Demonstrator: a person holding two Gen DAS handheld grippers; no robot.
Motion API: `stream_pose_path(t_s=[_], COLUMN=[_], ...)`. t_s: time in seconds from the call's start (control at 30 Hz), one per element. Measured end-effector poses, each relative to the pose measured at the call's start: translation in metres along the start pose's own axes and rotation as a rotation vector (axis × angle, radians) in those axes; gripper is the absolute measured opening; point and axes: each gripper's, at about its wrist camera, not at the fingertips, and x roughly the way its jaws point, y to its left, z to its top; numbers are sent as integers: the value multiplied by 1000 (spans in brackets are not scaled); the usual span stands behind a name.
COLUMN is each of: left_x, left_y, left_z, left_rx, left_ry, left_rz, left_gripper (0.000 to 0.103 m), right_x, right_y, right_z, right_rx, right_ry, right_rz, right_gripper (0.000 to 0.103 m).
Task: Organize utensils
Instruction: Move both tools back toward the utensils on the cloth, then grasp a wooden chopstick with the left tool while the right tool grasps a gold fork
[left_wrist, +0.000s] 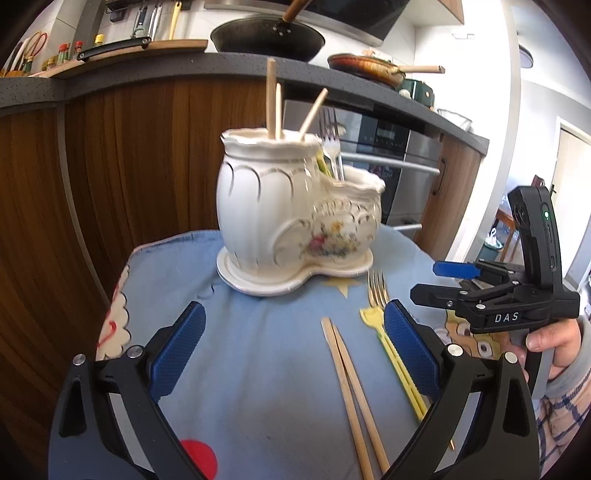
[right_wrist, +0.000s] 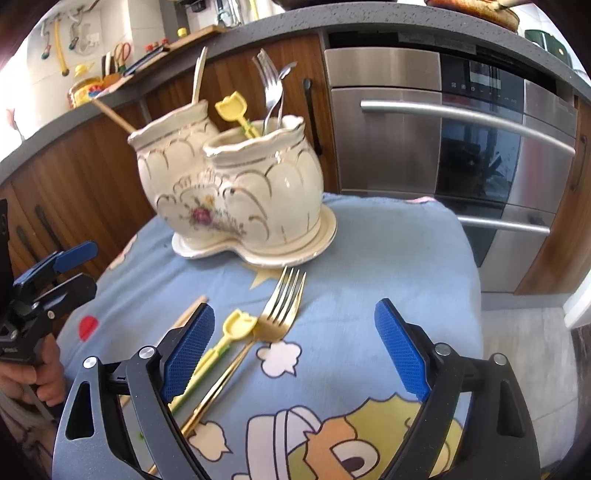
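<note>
A cream ceramic double-pot holder (left_wrist: 291, 206) (right_wrist: 236, 184) stands on its saucer at the far side of a blue cartoon cloth (left_wrist: 258, 350). Wooden chopsticks (left_wrist: 275, 107) stick out of its taller pot, and silver forks (right_wrist: 271, 88) and a yellow utensil (right_wrist: 232, 107) out of the lower one. On the cloth lie a pair of wooden chopsticks (left_wrist: 351, 387), a yellow utensil (left_wrist: 391, 354) (right_wrist: 236, 326) and a gold fork (left_wrist: 377, 290) (right_wrist: 277, 310). My left gripper (left_wrist: 295, 343) (right_wrist: 79, 271) is open above the chopsticks. My right gripper (right_wrist: 295, 347) (left_wrist: 439, 281) is open above the gold fork. Neither holds anything.
Behind the small cloth-covered table run wooden cabinets (left_wrist: 129, 155) under a dark counter with a wok (left_wrist: 266, 37) and a pan. A steel oven (right_wrist: 443, 147) stands at the right. The cloth drops off at its left, right and far edges. A hand (left_wrist: 550, 339) holds the right gripper.
</note>
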Motion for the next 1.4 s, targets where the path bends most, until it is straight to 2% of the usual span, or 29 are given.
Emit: stream_pose_path(t_s=[0.27,0.4,0.47,0.6,0.7,1.03,1.2,1.4], left_x=[4,8,12,19,24,32,35,38], left_y=[-9,-14,-17,-22,-24,-25,-22,-26], left_z=[-15,-20,-22,-27,-30,-33,-34,-35], left_rx=[31,53,70,103,110,108,93,122], left_ry=[80,117,144,196,226,277,294,307], left_rz=[-1,-5,-10,-17,-21,-24,-23,8], left_gripper=[96,95,91,72,63,48,38,34], right_x=[3,10,14,16,17,19,20,19], right_y=[3,3,3,4,4,11,15,26], right_z=[-6,-10,-11,-13,-14,-14,-16,-18], right_rx=[-8,-7,-9,-19,-21,-49,-68,-111], right_ry=[44,94,123,138,147,152,159,165], right_rz=[12,24,26,23,18,6,4,18], right_gripper=[88,88,88,88,88,88,72,58])
